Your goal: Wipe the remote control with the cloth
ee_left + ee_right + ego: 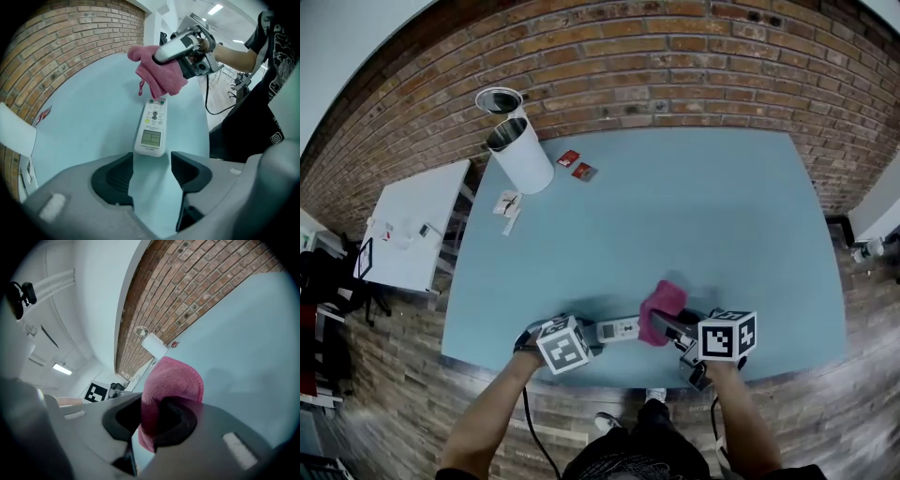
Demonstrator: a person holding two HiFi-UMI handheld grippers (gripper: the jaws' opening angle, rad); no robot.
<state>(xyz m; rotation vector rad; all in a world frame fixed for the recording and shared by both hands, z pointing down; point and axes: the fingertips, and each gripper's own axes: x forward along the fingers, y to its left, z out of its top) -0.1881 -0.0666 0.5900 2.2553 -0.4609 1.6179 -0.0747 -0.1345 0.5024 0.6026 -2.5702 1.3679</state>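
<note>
A white remote control lies flat on the light blue table, near its front edge. My left gripper points steeply down just short of the remote's near end; its jaws stand open around bare table and touch nothing. My right gripper is shut on a pink cloth. The cloth hangs bunched over the remote's far end, whose tip it hides.
A white cylindrical bin and a second metal one stand at the table's far left. Two small red packets and some paper scraps lie near them. A white side table stands left, a brick wall behind.
</note>
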